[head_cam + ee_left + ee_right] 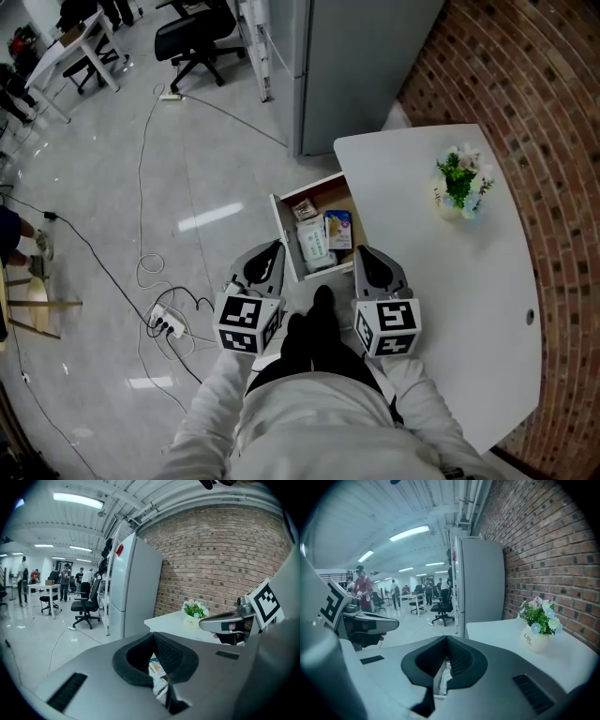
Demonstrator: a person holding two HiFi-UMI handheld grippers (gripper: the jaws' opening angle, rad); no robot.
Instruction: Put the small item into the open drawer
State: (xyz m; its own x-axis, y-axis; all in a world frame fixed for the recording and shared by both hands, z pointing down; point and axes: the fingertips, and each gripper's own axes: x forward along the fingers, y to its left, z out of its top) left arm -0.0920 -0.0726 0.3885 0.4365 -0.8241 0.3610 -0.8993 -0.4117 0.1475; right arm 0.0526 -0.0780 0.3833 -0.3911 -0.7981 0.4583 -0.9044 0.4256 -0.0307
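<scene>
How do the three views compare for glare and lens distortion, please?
Head view: bright glare patches on the glossy floor; mild bowing at the edges. Left gripper view: heavy fisheye with dark corners, and the brick wall curves. Right gripper view: same fisheye, bluish cast; the flower pot is sharp.

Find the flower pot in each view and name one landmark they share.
Head view: the flower pot is at the upper right, on the white table.
Left gripper view: flower pot right of centre, about mid-height.
Right gripper view: flower pot at the right, below mid-height.
Shared landmark: the tall grey cabinet.
</scene>
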